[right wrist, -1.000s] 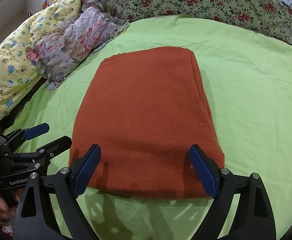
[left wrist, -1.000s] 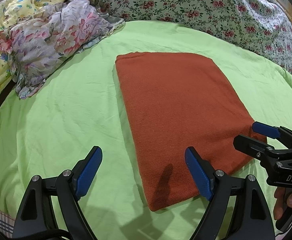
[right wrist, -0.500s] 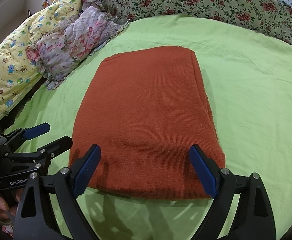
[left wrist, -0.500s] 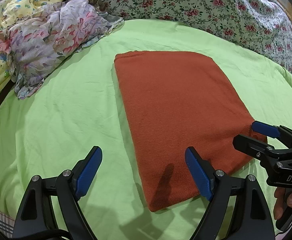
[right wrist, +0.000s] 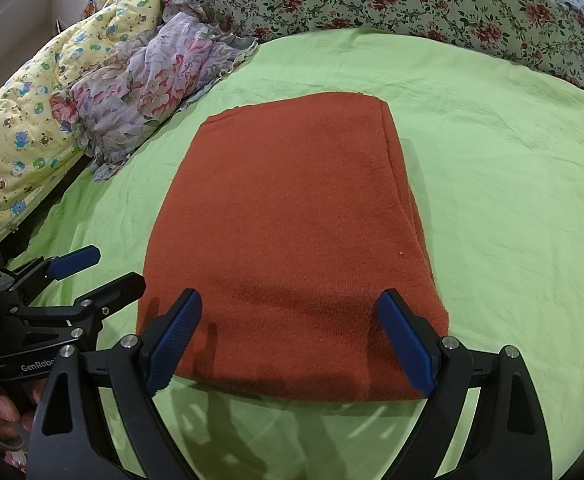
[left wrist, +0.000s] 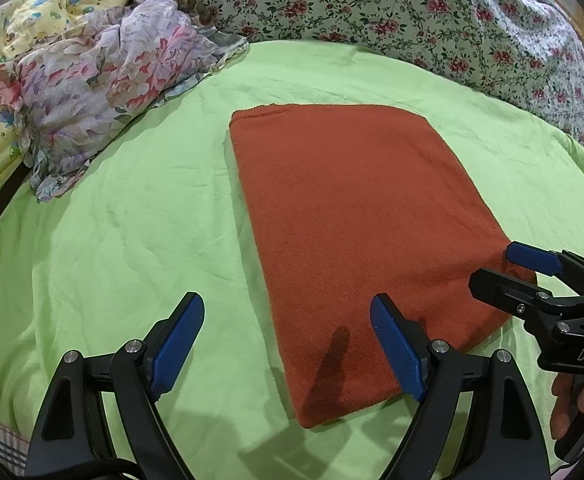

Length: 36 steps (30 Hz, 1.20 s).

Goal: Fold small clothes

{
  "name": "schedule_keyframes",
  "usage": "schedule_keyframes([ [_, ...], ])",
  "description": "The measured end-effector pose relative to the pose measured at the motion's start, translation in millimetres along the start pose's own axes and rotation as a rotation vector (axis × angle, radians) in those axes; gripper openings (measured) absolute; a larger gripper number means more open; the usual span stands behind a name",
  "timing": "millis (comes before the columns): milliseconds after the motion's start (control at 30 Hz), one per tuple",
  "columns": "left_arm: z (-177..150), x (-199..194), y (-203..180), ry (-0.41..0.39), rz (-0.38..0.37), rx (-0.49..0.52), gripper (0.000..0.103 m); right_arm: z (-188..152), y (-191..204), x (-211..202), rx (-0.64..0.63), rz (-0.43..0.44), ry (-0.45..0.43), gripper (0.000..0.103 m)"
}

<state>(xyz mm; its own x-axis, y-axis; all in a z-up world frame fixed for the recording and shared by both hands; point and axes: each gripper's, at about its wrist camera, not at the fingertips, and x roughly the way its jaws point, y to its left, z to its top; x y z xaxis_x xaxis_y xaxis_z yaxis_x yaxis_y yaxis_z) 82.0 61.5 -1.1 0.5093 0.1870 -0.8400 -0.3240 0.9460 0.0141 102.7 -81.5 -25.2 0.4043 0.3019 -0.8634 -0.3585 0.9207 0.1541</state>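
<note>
Knitwear in rust-orange, the garment (left wrist: 356, 240), lies flat as a neat rectangle in the middle of a bed covered by a lime-green sheet (left wrist: 131, 220), its near edge just ahead of both tools. The left tongs (left wrist: 287, 344) stand wide open over the near left corner, one finger above the cloth and one above bare sheet; the right tongs (right wrist: 292, 344) are likewise spread and empty, straddling the near hem. A crumpled floral cloth (left wrist: 103, 80) sits well apart at the far left. The next fold probably calls for pinching both near corners through all layers, lifting evenly, and carrying the hem to the far edge without dragging the sheet.
</note>
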Motion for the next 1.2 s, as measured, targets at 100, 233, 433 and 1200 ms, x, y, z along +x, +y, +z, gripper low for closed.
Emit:
schedule_keyframes([
  [100,1.5,2.7,1.3,0.007,-0.001,0.001,0.085,1.0,-1.1,1.2,0.001,0.001,-0.002,0.090],
  [233,2.3,2.9,2.1,0.004,0.001,0.007,0.085,1.3,-1.5,1.4,0.004,0.001,-0.001,0.090],
  [433,4.0,4.9,3.8,0.008,0.005,0.013,0.085,1.7,-2.0,1.1,0.003,0.003,-0.001,0.090],
  [1200,7.3,10.0,6.2,0.014,0.004,0.026,0.085,6.0,-4.7,2.6,0.014,0.005,-0.001,0.090],
])
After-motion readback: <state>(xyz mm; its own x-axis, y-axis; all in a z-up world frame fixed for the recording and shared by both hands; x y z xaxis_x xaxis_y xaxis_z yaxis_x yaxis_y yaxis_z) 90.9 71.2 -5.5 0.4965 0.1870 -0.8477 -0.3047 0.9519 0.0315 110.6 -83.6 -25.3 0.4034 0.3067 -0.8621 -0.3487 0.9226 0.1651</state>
